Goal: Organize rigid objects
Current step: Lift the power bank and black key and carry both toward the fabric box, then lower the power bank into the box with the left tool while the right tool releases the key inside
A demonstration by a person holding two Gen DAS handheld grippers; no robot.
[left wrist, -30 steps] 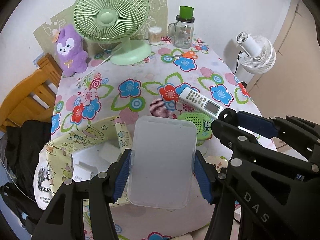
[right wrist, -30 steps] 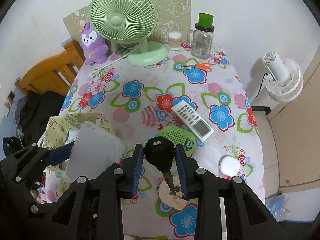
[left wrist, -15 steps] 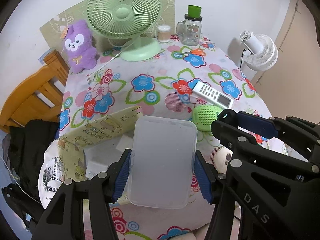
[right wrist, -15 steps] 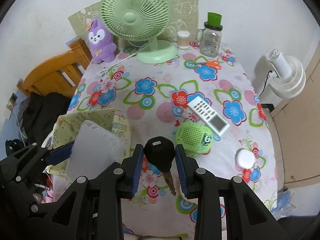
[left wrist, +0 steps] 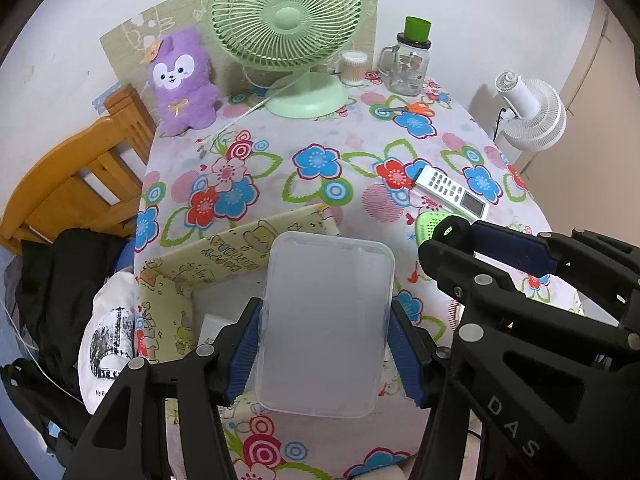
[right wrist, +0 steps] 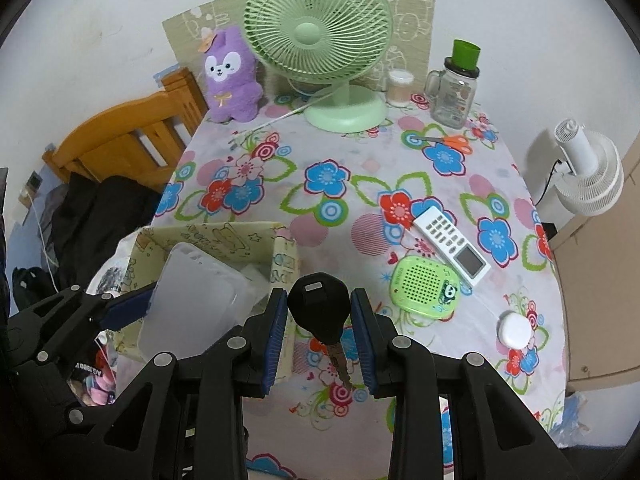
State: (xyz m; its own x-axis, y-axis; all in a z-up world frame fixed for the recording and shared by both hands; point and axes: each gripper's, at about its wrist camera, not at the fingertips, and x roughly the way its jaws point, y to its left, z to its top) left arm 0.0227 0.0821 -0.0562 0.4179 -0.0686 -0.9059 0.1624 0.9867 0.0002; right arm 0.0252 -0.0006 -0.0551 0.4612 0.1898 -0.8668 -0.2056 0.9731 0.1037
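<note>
The yellow cartoon-print box (left wrist: 224,264) at the near left corner of the counter (right wrist: 352,184) is the landmark here; both loads appear bound for it. The left hand-held gripper (left wrist: 324,344) is clamped across the short sides of a frosted plastic case (left wrist: 326,320), whose long axis runs away from the camera along the fingers; the case hangs over the box's open top, its far end above the box's far wall. The right hand-held gripper (right wrist: 320,328) is closed on the black head of a key (right wrist: 320,312), blade pointing down toward the counter (the blade tip lies against the floral cloth in view, though whether it touches cannot be told); it sits just right of the box's right wall (right wrist: 286,268).

So the left hand is the nearer one — already over the opening — while the key must cross leftward over that wall. Room is tight: the box mouth is largely covered by the case, and the two grippers stand close side by side. Right of the box lie a green speaker (right wrist: 426,288), a white remote (right wrist: 450,244) and a small white puck (right wrist: 514,328), all well clear; the box's left side overhangs the counter edge — a nudge there could tip it.
</note>
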